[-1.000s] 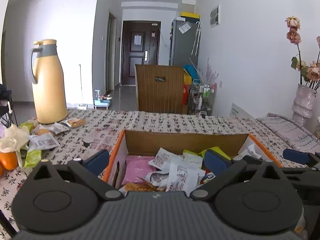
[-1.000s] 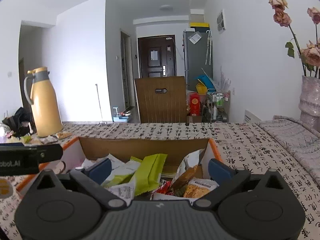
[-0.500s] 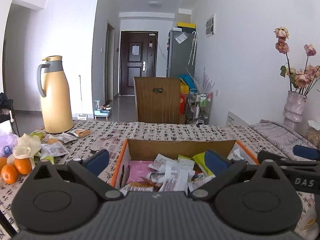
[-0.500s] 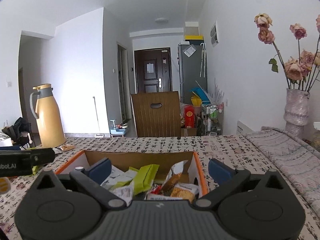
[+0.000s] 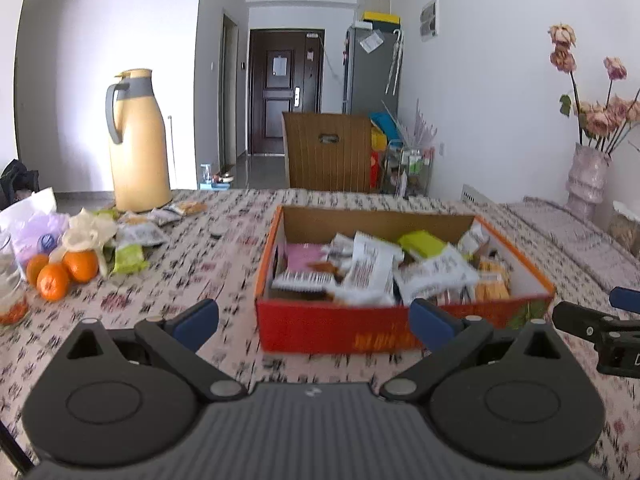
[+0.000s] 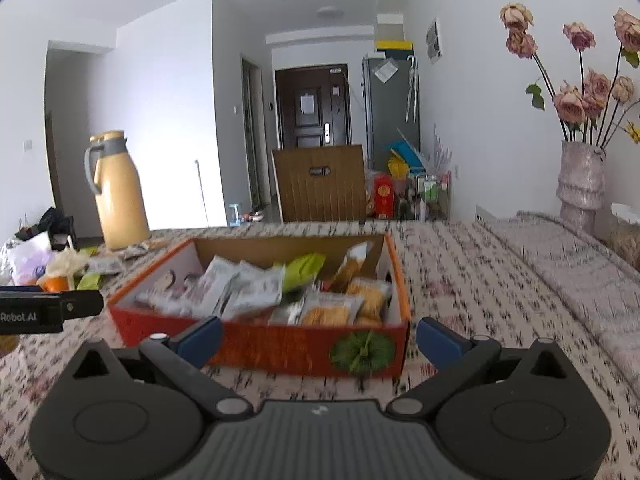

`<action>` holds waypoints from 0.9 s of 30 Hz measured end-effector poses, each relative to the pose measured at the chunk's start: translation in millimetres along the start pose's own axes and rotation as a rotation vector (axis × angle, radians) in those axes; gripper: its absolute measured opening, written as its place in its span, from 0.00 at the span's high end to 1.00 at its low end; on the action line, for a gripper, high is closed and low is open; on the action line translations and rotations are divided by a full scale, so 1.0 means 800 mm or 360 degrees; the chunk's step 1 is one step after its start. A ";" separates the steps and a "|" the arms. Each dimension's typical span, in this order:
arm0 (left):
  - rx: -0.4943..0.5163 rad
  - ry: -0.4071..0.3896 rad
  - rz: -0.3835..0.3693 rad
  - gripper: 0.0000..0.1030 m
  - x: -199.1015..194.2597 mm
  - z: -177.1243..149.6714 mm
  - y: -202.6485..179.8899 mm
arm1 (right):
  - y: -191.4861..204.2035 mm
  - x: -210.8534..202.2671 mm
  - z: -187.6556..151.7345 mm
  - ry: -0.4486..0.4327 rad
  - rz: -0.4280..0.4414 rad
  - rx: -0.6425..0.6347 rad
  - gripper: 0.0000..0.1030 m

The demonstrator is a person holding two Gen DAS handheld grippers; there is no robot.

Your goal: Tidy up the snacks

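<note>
An orange-red cardboard box (image 5: 344, 328) full of snack packets (image 5: 372, 268) stands on the patterned tablecloth; it also shows in the right wrist view (image 6: 280, 348). My left gripper (image 5: 314, 322) is open and empty, just in front of the box's near wall. My right gripper (image 6: 318, 338) is open and empty, also in front of the box. Several loose snack packets (image 5: 138, 236) lie at the table's left near the jug. The right gripper's fingers show at the right edge of the left wrist view (image 5: 592, 324).
A tall yellow thermos jug (image 5: 138, 144) stands at the back left. Oranges (image 5: 64, 270) and plastic bags (image 5: 32, 224) lie at the left edge. A vase of dried roses (image 6: 582, 176) stands at the right. A wooden chair (image 5: 328, 152) is behind the table.
Both grippers have pulled back and risen from over the box. The whole box and its front wall now show in both views.
</note>
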State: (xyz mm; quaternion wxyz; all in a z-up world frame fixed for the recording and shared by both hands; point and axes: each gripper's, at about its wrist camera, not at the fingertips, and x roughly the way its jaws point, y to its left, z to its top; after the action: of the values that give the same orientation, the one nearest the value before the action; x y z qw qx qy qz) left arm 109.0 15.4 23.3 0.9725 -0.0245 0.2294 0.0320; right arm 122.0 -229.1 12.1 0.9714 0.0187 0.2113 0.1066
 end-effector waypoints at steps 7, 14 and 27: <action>-0.0006 0.0060 -0.0021 0.00 -0.025 -0.029 0.003 | 0.003 -0.026 -0.030 0.0078 0.0018 0.0003 0.00; 0.0000 0.0135 -0.0073 0.00 -0.037 -0.058 0.001 | 0.000 -0.041 -0.059 0.0162 0.0025 0.0030 0.00; 0.0040 0.0224 -0.0120 0.00 -0.035 -0.082 -0.011 | -0.006 -0.042 -0.082 0.0241 0.0009 0.0046 0.00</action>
State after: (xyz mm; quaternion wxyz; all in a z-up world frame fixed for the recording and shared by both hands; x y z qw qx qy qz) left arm 55.6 1.0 -22.4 0.9547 -0.0229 0.2965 -0.0093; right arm 65.6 -241.8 -34.5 0.9520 0.0251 0.2855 0.1074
